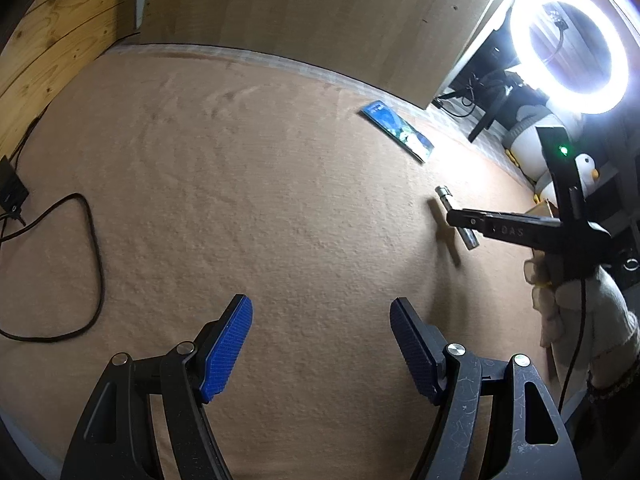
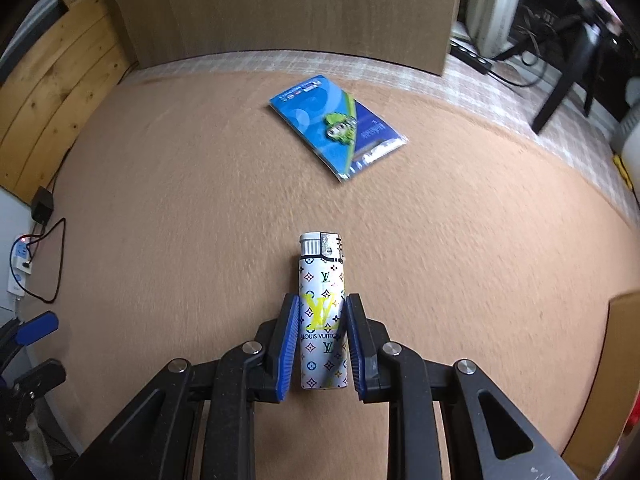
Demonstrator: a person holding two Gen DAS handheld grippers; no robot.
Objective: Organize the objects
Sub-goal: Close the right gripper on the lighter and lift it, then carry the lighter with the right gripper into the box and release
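The right gripper [image 2: 322, 344] pinches a monogram-patterned lighter [image 2: 323, 312] between its blue pads, above the tan blanket [image 2: 160, 200]. A blue card packet [image 2: 338, 126] lies toward twelve o'clock. The left gripper [image 1: 320, 344] hangs spread, gripping nothing.

home room | blanket-covered table [image 2: 160, 200] | ring light [image 1: 568, 48] | penguin plush [image 1: 586, 168]
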